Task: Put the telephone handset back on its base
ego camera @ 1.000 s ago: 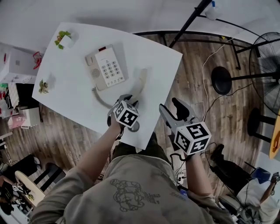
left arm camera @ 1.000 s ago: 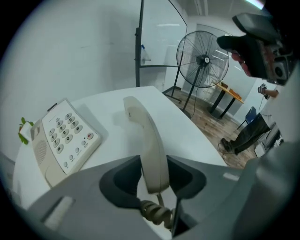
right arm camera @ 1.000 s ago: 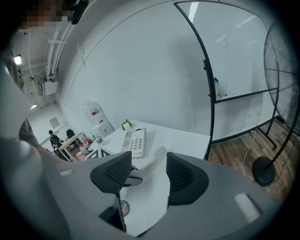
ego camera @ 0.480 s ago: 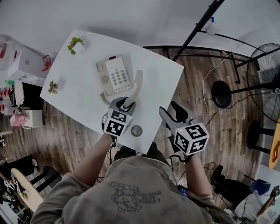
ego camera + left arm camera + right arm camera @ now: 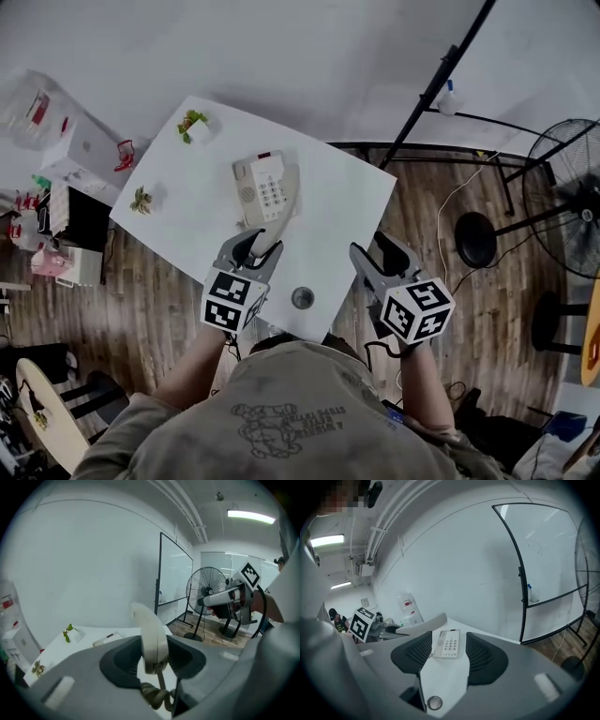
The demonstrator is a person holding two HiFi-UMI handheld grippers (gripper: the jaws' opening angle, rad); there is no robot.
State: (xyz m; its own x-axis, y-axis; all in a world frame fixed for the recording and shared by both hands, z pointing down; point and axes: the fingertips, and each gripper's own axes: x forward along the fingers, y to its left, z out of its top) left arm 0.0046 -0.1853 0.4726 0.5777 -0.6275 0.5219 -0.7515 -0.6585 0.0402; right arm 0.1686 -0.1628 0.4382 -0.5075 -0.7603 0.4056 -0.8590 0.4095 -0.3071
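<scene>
A: Seen from above your head, you stand at the near corner of a white tabletop. Your left tongs are pinching the lower end of the cream telephone handset, right where its coiled cord goes in

B: In your left gripper view the two dark pads press on either side of that handset. It stands upright between them, and the cord hangs in loops below

A: The handset is up in the air, off the tabletop and not on its base. The base lies flat near the middle of the tabletop, keypad up, just beyond your left tongs. From above, the handset's far end overlaps the base's near edge; whether the two touch cannot be told

B: Your right tongs are spread wide and hold nothing. They hover just beside the tabletop's right edge, well apart from the handset. In your right gripper view the base shows further off between the open jaws, and the handset reaches in from the left above the tabletop

A: A small round metal disc lies on the tabletop between your two tongs, close to the near corner

B: One small green plant sits at the far corner of the tabletop and a second plant near its left edge. A standing fan is on the wooden floor to your right
</scene>
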